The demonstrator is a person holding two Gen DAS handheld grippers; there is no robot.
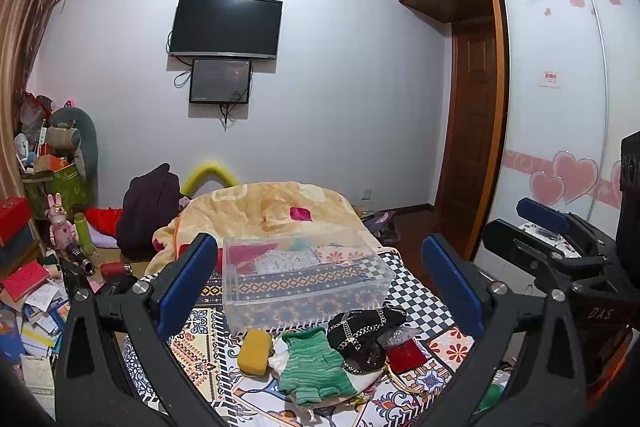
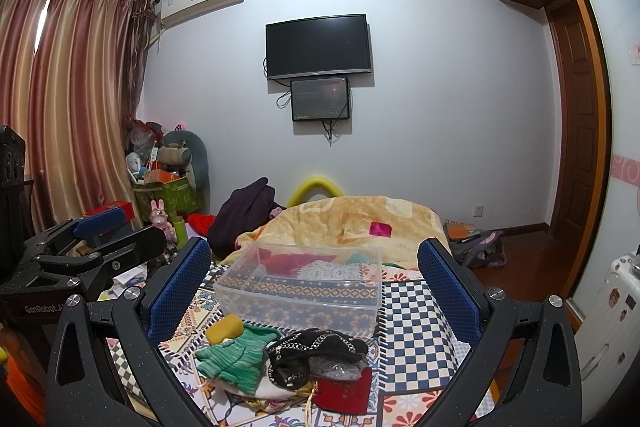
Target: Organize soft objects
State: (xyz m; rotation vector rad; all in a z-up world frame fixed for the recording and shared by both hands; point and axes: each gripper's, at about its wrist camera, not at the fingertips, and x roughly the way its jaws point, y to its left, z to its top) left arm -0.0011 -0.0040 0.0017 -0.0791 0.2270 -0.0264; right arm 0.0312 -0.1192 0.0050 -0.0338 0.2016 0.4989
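Note:
A pile of soft things lies on the patterned bed cover: a yellow sponge [image 1: 255,346] [image 2: 224,327], a green knitted piece [image 1: 314,363] [image 2: 234,355], a black chain-trimmed item [image 1: 366,331] [image 2: 316,351] and a red pouch [image 1: 406,353] [image 2: 344,391]. Behind the pile stands an empty clear plastic box [image 1: 304,279] [image 2: 300,283]. My left gripper [image 1: 320,287] is open and empty above the pile. My right gripper [image 2: 314,287] is open and empty above it too, and it also shows at the right in the left wrist view [image 1: 560,239].
A crumpled yellow blanket [image 1: 272,211] [image 2: 360,223] and a dark garment [image 1: 150,211] lie behind the box. Books, toys and a green bin [image 1: 60,187] crowd the left. A wardrobe [image 1: 560,87] and door stand on the right. A white suitcase [image 2: 616,303] is nearby.

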